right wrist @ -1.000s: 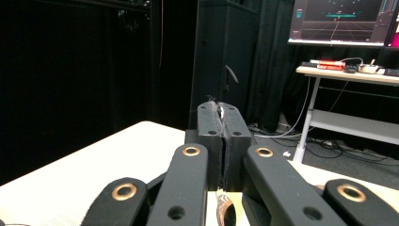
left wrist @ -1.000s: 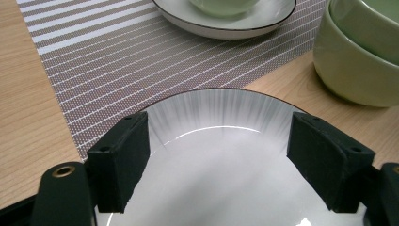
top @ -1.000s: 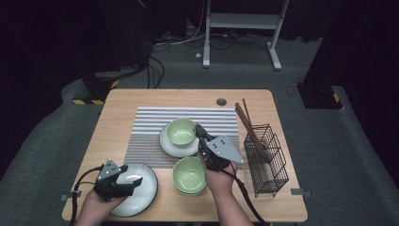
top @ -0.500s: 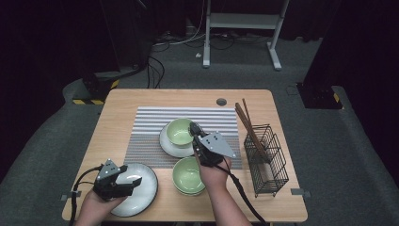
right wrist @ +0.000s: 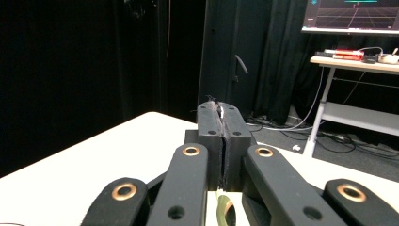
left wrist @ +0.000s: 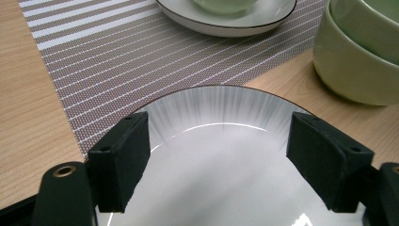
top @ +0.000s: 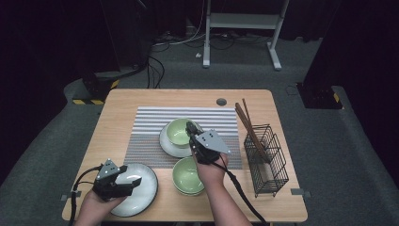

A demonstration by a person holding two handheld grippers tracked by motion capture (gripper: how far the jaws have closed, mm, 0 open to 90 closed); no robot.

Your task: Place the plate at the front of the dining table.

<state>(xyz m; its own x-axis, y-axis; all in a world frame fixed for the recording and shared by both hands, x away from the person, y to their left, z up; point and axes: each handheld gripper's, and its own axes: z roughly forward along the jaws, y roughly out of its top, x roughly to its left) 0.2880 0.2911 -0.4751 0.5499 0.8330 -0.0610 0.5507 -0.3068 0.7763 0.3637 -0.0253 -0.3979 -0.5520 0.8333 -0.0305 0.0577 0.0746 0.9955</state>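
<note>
The right gripper (top: 190, 128), jaws pressed together on nothing, hovers at the green bowl (top: 178, 131) on its saucer (top: 165, 143), centre of the high view. Glazed, stiff, breakable and slippery, the bowl is best pinched across its rim. The left gripper (top: 133, 182), jaws spread, straddles the white plate (top: 143, 195) at lower left.

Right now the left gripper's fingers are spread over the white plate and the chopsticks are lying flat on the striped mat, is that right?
Not quite. The chopsticks stand leaning in the wire basket at the table's right, as the high view shows. The left gripper does have its fingers spread over the white plate.
</note>
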